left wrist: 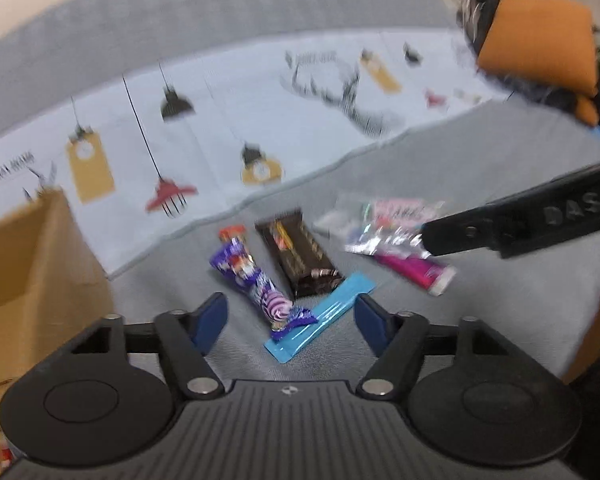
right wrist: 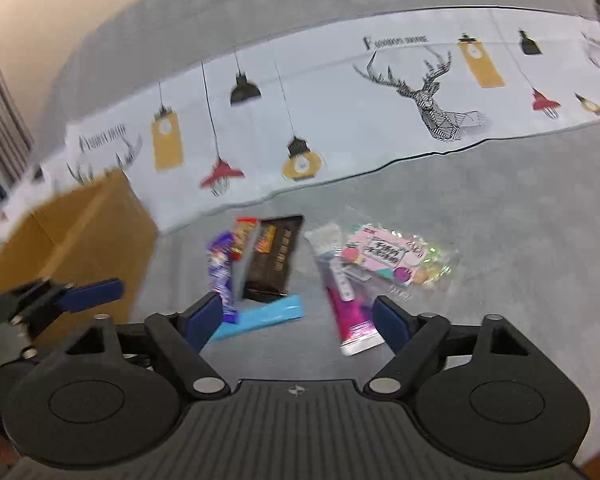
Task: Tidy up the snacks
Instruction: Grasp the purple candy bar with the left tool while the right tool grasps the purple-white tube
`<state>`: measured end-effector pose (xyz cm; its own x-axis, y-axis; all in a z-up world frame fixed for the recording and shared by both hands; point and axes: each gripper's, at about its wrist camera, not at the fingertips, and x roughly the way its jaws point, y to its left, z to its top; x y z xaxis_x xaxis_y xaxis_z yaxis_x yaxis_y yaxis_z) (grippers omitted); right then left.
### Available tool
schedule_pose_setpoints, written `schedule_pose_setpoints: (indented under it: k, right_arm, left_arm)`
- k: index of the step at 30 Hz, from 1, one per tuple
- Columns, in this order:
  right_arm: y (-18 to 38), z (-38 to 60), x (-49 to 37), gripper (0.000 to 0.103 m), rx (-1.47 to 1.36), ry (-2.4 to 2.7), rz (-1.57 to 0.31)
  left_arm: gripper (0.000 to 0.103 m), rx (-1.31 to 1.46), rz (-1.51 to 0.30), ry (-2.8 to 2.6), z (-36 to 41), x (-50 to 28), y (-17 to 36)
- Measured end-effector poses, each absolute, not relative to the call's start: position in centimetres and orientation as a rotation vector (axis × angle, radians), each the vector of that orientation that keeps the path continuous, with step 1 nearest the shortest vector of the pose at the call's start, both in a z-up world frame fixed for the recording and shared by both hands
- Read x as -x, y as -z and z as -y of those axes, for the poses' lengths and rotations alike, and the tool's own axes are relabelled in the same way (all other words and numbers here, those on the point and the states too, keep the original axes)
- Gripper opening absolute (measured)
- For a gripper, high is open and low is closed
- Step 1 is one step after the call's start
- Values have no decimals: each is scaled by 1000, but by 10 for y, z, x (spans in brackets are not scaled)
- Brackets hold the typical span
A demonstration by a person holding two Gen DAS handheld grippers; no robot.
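Several snacks lie together on a grey fabric surface [left wrist: 480, 160]: a purple wrapper [left wrist: 256, 280], a dark brown bar [left wrist: 300, 256], a flat blue packet [left wrist: 320, 320], a pink pack [left wrist: 412, 270] and a clear glittery packet [left wrist: 388, 220]. My left gripper [left wrist: 290, 320] hovers open just short of the purple wrapper and blue packet, with nothing held. My right gripper [right wrist: 298, 320] is open too, with the blue packet [right wrist: 260, 316] off its left pad and the pink pack [right wrist: 348, 312] beside its right pad. One finger [left wrist: 520, 220] of the right gripper reaches in over the glittery packet.
An open cardboard box [left wrist: 32, 264] stands left of the snacks, close to the left gripper's blue finger [right wrist: 88, 292]. A pale cloth printed with lamps and a deer head [right wrist: 432, 96] runs behind them. An orange cushion with dark fur [left wrist: 540, 40] sits at the far right.
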<state>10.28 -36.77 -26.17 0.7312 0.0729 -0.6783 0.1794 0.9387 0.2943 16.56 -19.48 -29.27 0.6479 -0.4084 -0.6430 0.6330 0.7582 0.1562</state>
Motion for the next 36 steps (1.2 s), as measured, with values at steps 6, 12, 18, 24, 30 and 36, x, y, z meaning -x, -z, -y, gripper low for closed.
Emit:
schedule_pose_setpoints:
  k: [6,12,18,24,30,36]
  right_arm:
    - [313,382,-153,17,-161,28,-993]
    - [328,399,-171,37,-252,-20,-965]
    - [334,374,-180,79,-136,-36,-972]
    - [335,365,-183,44,-70,35,-957]
    - [326,360,-155,39,-72,33,-1024]
    - [318,326,-124,43,44,-2,-1115]
  left_arm:
    - [58,-301,-836,546,209,-237,332]
    - [31,-132,-919,521,192,-270,340]
    - [30,-110,-908,520,170,-239,332]
    - [30,-95,-932,574,166,-203,325]
    - [30,-69,-976,580,151,-184,313]
    - [31,-165,-1002,595,159,-165,311]
